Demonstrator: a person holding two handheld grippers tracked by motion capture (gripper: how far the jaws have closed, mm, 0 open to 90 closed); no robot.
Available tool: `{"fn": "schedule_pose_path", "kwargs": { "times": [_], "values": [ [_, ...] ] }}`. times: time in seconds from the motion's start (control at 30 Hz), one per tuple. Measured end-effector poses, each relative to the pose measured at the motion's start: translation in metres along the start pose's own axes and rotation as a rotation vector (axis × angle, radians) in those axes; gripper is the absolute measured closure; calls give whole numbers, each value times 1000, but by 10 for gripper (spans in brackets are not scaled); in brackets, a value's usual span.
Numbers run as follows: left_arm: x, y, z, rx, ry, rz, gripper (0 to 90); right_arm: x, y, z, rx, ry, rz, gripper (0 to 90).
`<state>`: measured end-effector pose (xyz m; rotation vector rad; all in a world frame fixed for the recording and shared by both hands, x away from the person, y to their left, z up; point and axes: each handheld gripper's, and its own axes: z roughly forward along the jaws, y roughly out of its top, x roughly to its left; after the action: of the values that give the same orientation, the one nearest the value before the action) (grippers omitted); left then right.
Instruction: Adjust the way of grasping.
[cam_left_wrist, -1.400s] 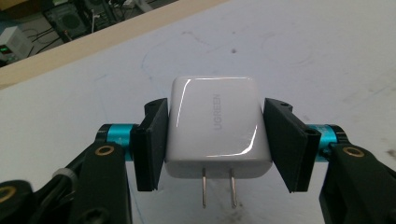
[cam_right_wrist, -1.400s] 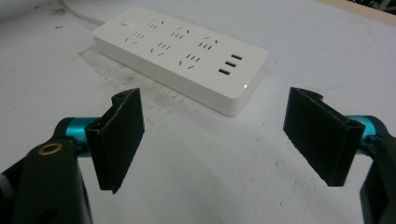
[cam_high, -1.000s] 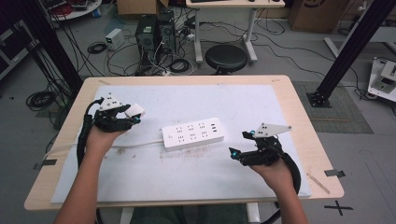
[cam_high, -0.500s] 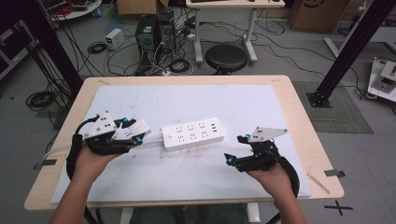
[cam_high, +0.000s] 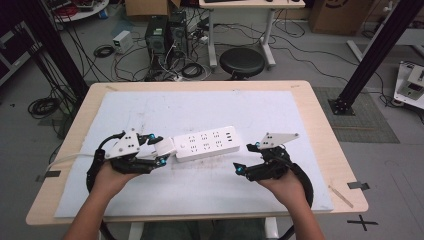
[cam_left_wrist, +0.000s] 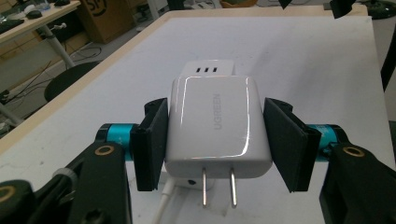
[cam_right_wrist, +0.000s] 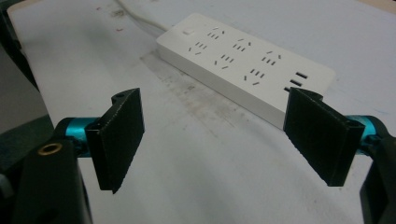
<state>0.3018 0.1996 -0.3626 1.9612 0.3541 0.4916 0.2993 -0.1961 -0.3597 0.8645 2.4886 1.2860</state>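
A white charger (cam_left_wrist: 217, 126) with two metal prongs is clamped between the pads of the left tool (cam_high: 152, 148), its prongs facing back toward that tool's camera and its broad printed face up. In the high view the charger (cam_high: 164, 147) sits just beside the left end of the white power strip (cam_high: 206, 145), which lies near the middle of the desk (cam_high: 320, 125), on the white sheet (cam_high: 210, 107) covering it. The left hand (cam_high: 107, 175) reaches in from the near edge, forearm angled toward the near left corner, tool pointing right along the strip. The right tool (cam_high: 246, 158) is wide apart with nothing between its pads, hovering just near of the strip's right end; the right hand (cam_high: 282, 185) comes from the near edge, tool pointing left and slightly away. In the right gripper view the power strip (cam_right_wrist: 243, 58) lies beyond the spread pads.
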Motion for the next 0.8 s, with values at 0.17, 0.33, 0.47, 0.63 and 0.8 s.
{"fn": "schedule_pose_path", "kwargs": {
  "times": [0.17,0.33,0.47,0.63,0.8],
  "values": [
    [-11,-1,11,-8,-25,77,425,1,4,11,-18,85,48,208],
    [-30,0,22,-33,-16,171,425,5,3,26,-45,177,105,208],
    [-44,-1,31,-40,-2,233,425,11,2,40,-48,232,144,208],
    [-61,-7,41,-49,9,287,425,21,-1,58,-70,313,182,208],
    [-71,-10,45,-63,36,319,425,24,-4,68,-99,379,235,208]
  ]
}}
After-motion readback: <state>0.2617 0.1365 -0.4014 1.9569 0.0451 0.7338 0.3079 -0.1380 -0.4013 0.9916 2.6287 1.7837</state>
